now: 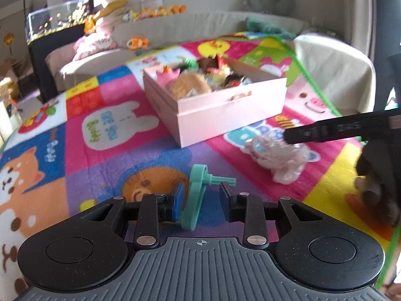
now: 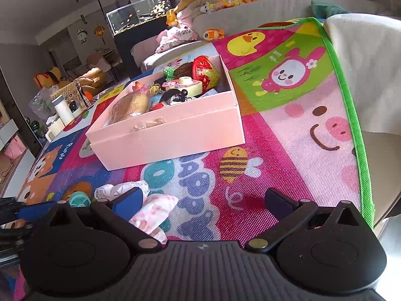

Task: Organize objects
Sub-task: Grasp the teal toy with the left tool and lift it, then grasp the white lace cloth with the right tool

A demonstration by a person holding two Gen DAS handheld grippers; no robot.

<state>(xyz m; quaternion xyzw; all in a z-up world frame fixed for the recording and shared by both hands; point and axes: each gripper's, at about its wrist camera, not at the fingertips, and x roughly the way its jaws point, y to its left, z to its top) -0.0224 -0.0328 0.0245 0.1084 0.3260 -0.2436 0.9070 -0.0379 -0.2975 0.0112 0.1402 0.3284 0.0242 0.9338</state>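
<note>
**Teal toy between the left pads, bundle waiting by the right**

Here, nearest the left wrist camera, the left gripper [image 1: 201,204] is sitting with its jaws apart around a teal plastic toy [image 1: 198,195]. The blue pad is touching the toy's flat ring, while the other pad is standing clear of the stem. The toy is lying on the colourful play mat [image 1: 105,165], tilted on its edge, so a closing pinch is likely to catch the thin ring off-centre and let it twist or slip out.

Just beyond, the right gripper [image 2: 208,202] is hanging wide open, holding nothing, its left finger over a soft pink-and-white bundle [image 2: 150,208]. That bundle looks loose and limp, so a shallow grab is risking only a fold of it.

Farther on, the pink box [image 1: 225,110] is already crowded with toys, and anything dropped carelessly there may be spilling over its rim.
</note>
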